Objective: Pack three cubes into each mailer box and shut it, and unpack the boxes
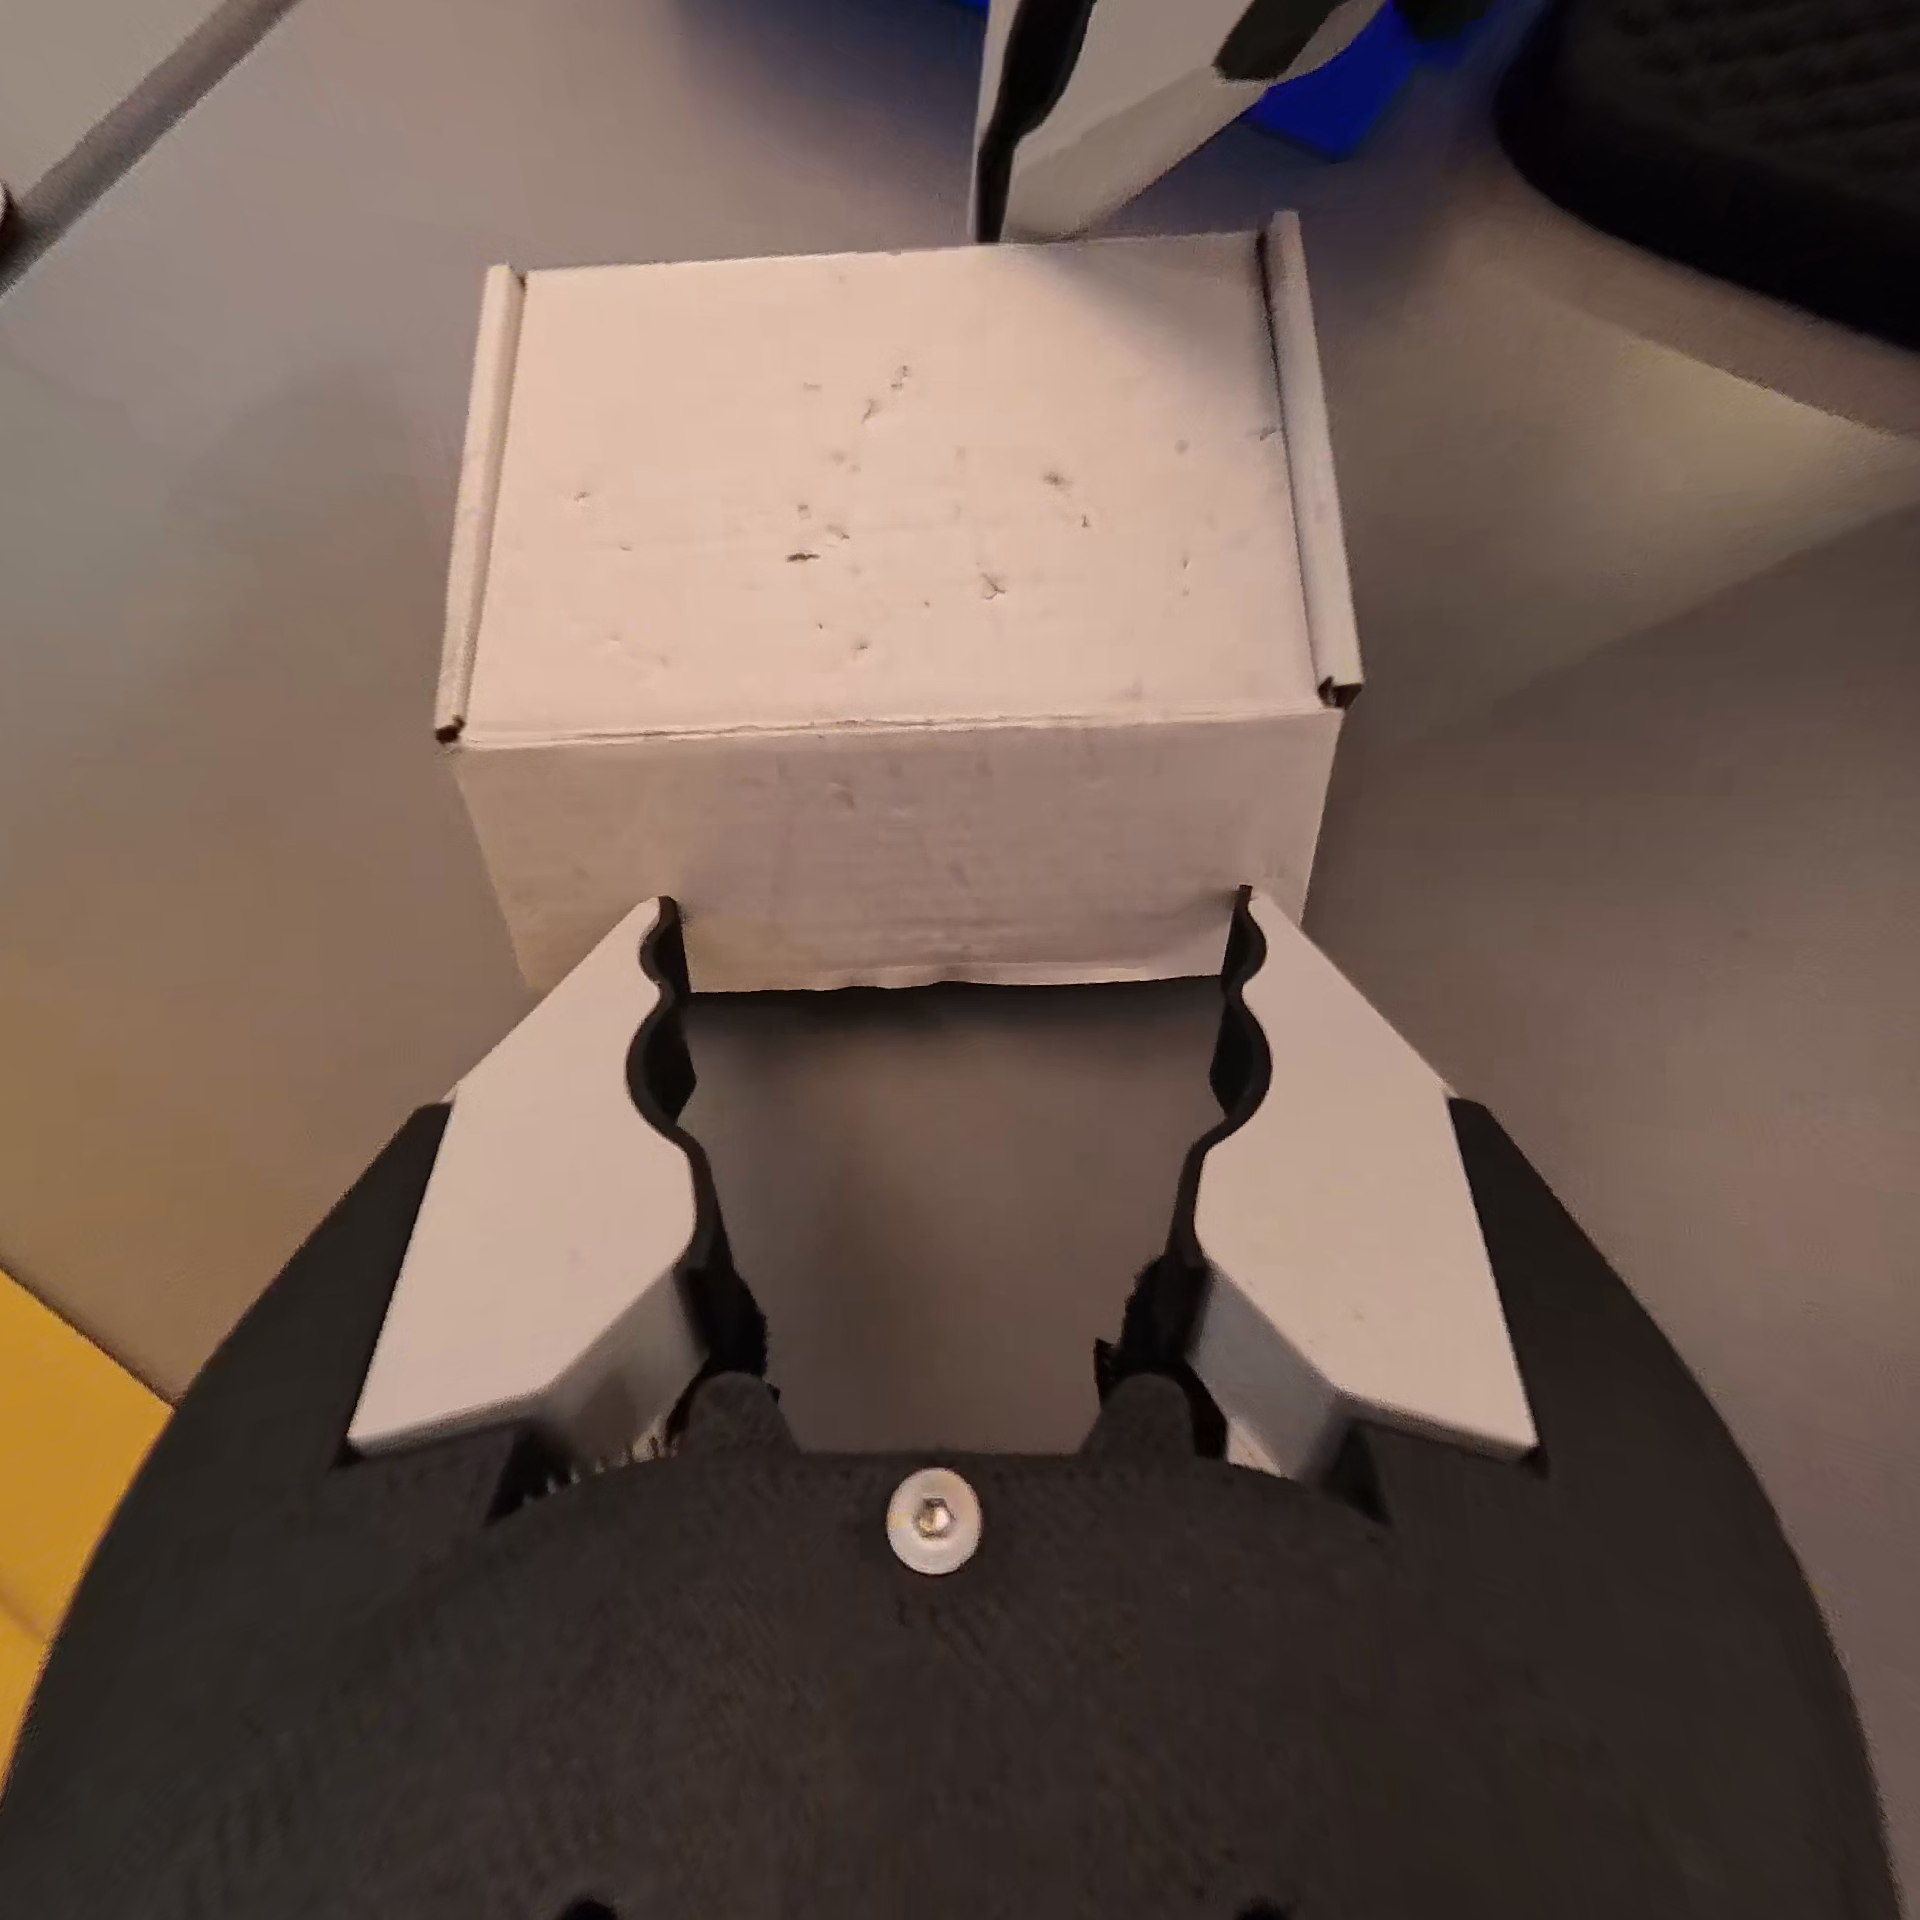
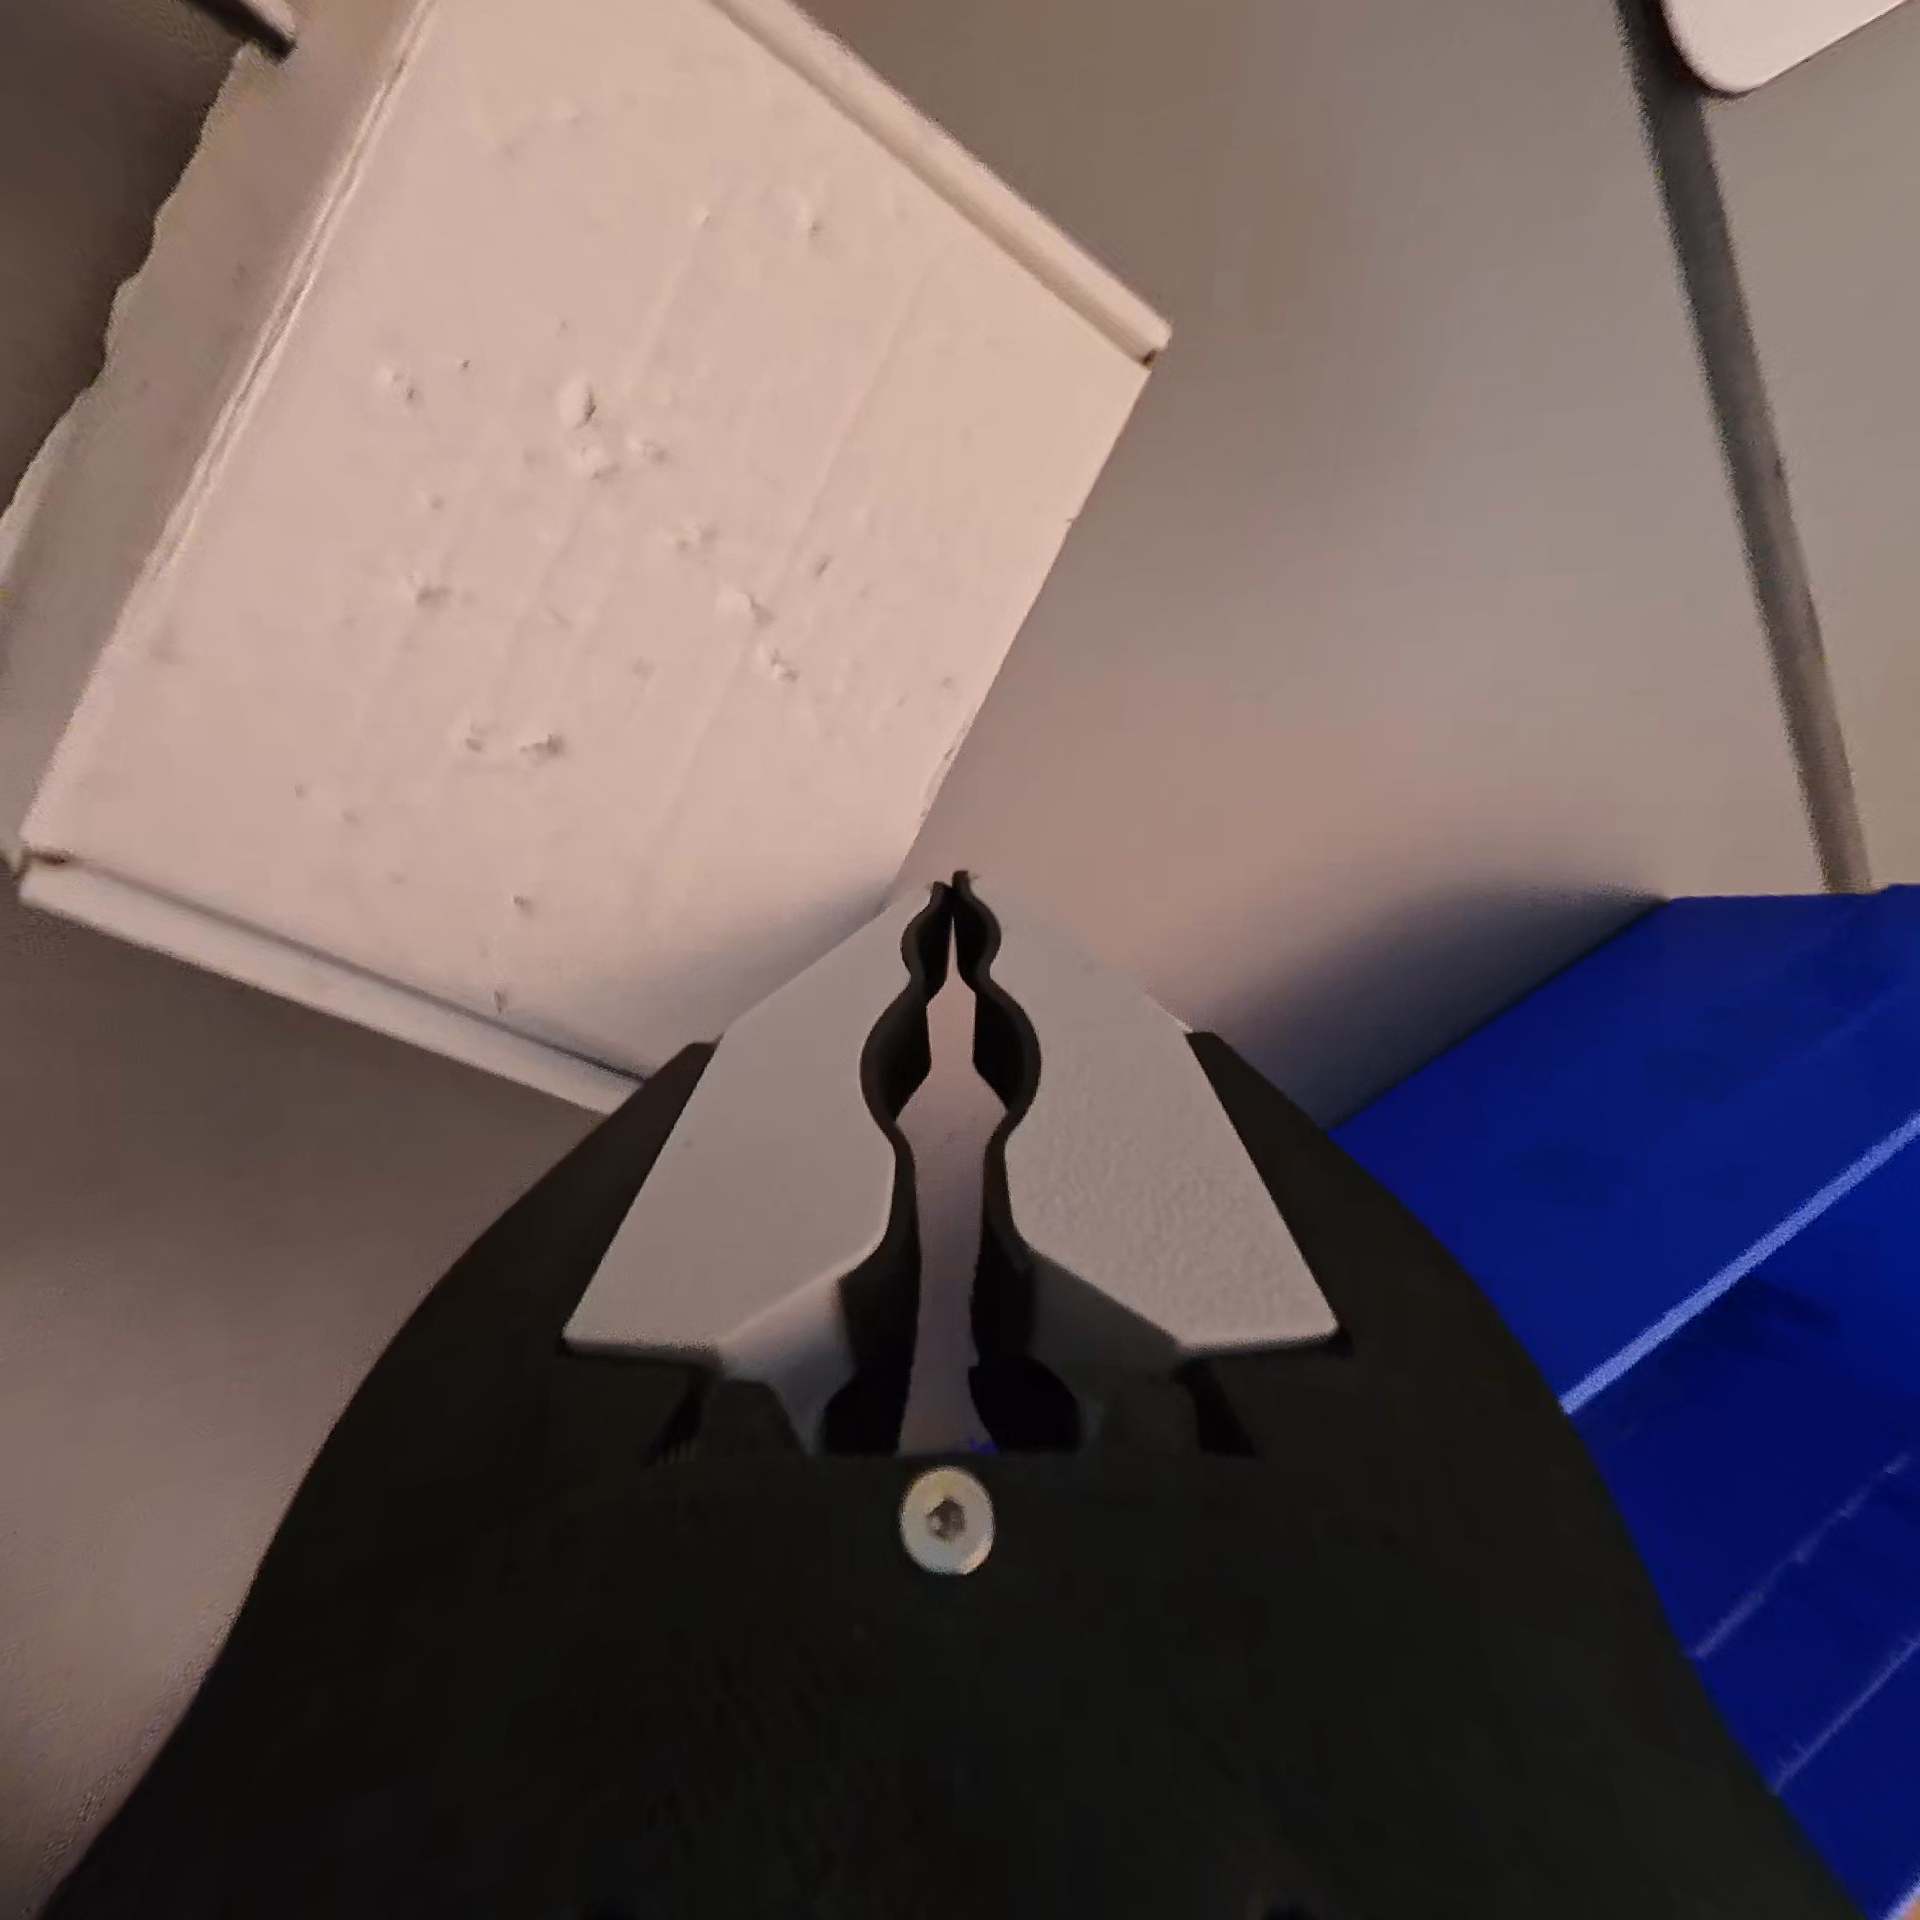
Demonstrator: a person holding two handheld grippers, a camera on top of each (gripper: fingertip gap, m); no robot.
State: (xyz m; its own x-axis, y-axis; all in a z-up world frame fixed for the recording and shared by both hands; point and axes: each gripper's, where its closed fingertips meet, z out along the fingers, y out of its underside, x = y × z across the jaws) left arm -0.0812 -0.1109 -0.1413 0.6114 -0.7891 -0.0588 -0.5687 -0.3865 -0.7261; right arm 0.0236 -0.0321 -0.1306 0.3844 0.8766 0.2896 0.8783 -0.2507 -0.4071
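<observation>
Starting at the far left of the left wrist view: a yellow patch (image 1: 62, 1455) sits at the lower-left edge of the grey table (image 1: 208, 727), and a pale strip (image 1: 135, 125) runs diagonally across the upper-left corner. Moving in, here's the left gripper (image 1: 956, 914), tongs spread wide and released, nothing between them; both fingertips sit right at the near wall of the white mailer box (image 1: 894, 499), though whether they touch it is hard to tell. The box is shut, lid flat and dimpled with small dents, side flaps tucked, resting on the table dead ahead. Behind it to the right, the other gripper's black-and-white fingers (image 1: 1091, 114) hang just beyond the box's far edge, with a blue bin (image 1: 1340, 94) behind and a dark, blurred mass (image 1: 1714, 156) in the upper-right corner.

Over to the right wrist view: the same mailer box (image 2: 582, 520) fills the left, turned at an angle, still closed. The right gripper (image 2: 954, 904) is clenched, tips pressed together on nothing, poised near the box's near right corner, though contact is unclear. Right of it, the blue bin (image 2: 1662, 1195) crowds close beside the gripper body. Above, a grey strip (image 2: 1745, 468) crosses the table, and a white rounded corner (image 2: 1756, 42) peeks in at the top right.
</observation>
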